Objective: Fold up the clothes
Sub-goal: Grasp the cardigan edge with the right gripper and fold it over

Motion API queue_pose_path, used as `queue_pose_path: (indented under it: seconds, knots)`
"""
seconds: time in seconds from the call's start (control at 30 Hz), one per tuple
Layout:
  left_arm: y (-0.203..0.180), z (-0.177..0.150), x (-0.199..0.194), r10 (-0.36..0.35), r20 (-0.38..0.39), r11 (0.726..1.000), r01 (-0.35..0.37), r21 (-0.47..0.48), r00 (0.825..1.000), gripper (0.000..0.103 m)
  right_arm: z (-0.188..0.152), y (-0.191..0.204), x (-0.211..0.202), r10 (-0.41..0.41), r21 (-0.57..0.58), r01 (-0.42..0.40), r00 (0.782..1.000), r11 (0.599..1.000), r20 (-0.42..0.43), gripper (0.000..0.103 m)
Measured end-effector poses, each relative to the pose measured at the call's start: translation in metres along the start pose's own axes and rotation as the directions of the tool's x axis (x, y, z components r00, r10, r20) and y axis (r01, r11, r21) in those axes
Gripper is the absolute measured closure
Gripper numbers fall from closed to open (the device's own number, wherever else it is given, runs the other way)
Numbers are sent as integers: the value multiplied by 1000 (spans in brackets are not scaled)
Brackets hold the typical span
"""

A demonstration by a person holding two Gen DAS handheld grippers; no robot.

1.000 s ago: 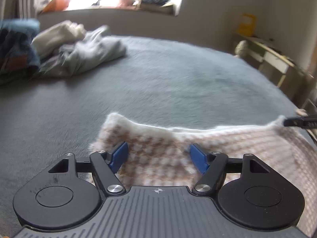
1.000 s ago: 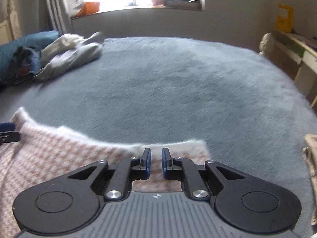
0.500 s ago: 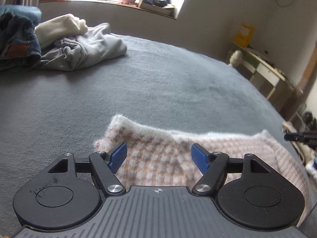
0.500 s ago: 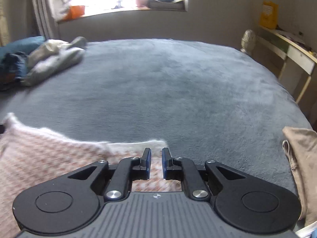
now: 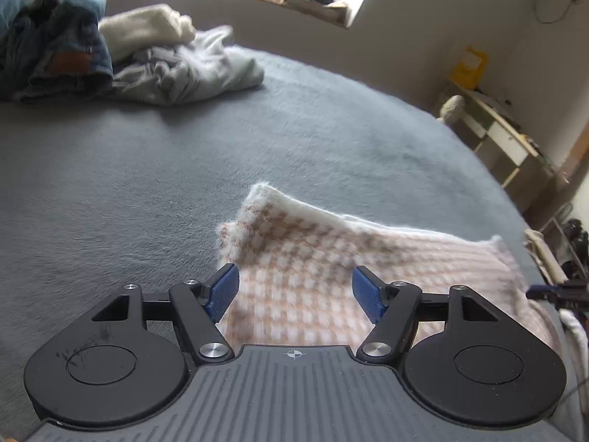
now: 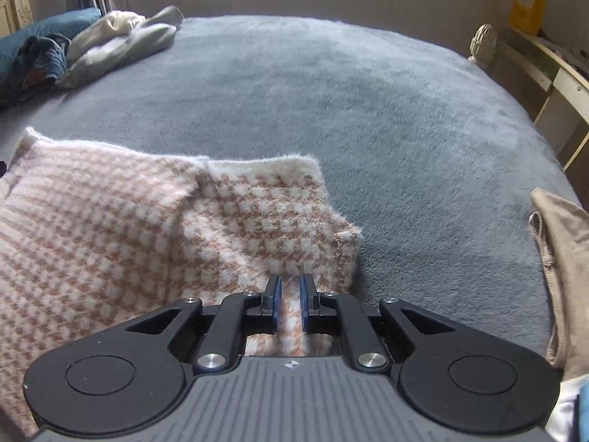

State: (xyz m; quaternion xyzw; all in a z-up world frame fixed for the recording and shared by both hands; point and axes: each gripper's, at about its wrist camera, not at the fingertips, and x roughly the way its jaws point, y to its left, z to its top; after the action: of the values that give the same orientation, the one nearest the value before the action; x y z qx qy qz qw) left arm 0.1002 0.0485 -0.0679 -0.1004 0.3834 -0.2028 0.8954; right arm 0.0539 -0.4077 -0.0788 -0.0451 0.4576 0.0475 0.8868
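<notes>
1. Pink-and-white houndstooth fuzzy knit garment [image 6: 147,243] lies on grey plush bed cover [image 6: 368,110], at 6 to 9 o'clock in the right wrist view.
2. Right tool [image 6: 289,302]: blue pads nearly together, pinching a ridge of the knit at its 3 o'clock corner.
3. Left tool [image 5: 294,294]: pads spread wide, closing slightly, over the knit [image 5: 331,258]; fabric sits between the pads, pads not pressing it.
4. Pile of grey, cream and denim clothes [image 5: 110,59] at 10 o'clock on the bed, well apart from the knit.
5. Beige folded garment [image 6: 559,265] at 3 o'clock bed edge.
</notes>
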Motion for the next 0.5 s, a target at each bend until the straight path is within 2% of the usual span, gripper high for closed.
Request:
queue_pose_path:
  seconds: [0.07, 0.13, 0.23, 0.3, 0.37, 0.43, 0.5]
  knots:
    - [-7, -15, -29, -27, 3, 998, 27, 57, 1000, 32, -4, 2, -21, 25, -27, -25, 1000, 999, 17, 92]
    - [-13, -36, -49, -44, -32, 994, 47, 102, 999, 32, -12, 3, -37, 54, -56, -54, 998, 997, 13, 92]
    - [-19, -71, -56, -10, -120, 986, 30, 166, 993, 32, -29, -1, -41, 80, -42, -82, 996, 996, -46, 92]
    - [-16, -92, -45, 52, -184, 979, -14, 202, 982, 32, -43, -3, -33, 70, -32, -73, 993, 997, -95, 92]
    - [-7, -105, -33, 83, -199, 977, -41, 208, 976, 30, -54, -5, -17, 67, -20, -69, 992, 997, -108, 92]
    - [2, -107, -28, 55, -196, 988, -25, 154, 979, 26, -55, -6, -7, 73, -4, -74, 991, 997, -109, 92]
    - [4, -104, -27, 46, -201, 989, -17, 145, 978, 25, -51, -6, -5, 70, -10, -72, 990, 997, -121, 92]
